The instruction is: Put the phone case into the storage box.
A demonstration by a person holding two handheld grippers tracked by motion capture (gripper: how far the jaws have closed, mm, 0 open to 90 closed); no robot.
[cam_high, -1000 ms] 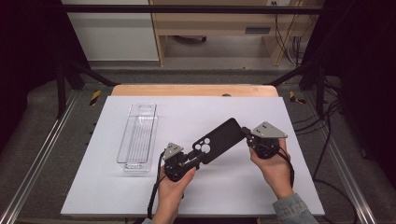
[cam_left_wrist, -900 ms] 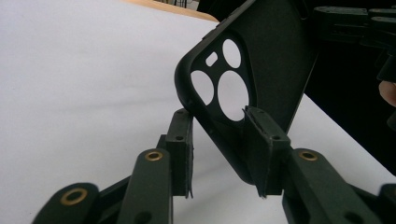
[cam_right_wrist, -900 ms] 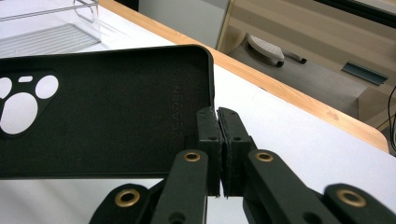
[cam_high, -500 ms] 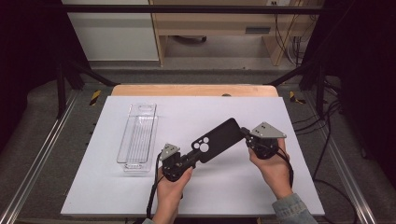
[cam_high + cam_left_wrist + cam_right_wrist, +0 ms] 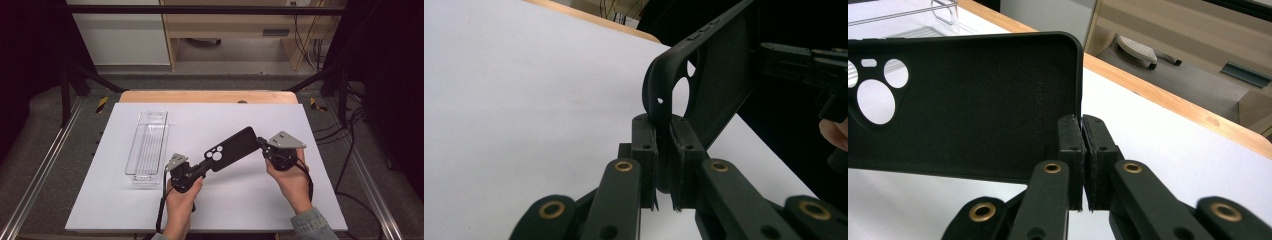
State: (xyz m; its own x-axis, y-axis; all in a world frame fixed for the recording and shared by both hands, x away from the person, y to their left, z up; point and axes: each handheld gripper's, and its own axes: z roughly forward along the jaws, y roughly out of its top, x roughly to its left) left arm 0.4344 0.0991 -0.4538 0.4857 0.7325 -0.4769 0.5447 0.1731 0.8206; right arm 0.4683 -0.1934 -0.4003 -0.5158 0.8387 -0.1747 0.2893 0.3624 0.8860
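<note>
White surface (image 5: 150, 210): we clamp both grippers' fingers on phone case (image 5: 235, 148), left gripper (image 5: 196, 172) just closed, right gripper (image 5: 263, 146) opposite end, keeping it lifted.

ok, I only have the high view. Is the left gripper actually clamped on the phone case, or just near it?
Observer: Clamped. The left gripper has just been closing its jaws, and the pads now press the phone case rim at the camera-hole end.
Operator: And the right one?
Observer: The right gripper is shut on the edge at the plain corner, away from the holes.
Operator: Is the case resting on the table?
Observer: It looks lifted. The right gripper view shows white table below its lower edge.
</note>
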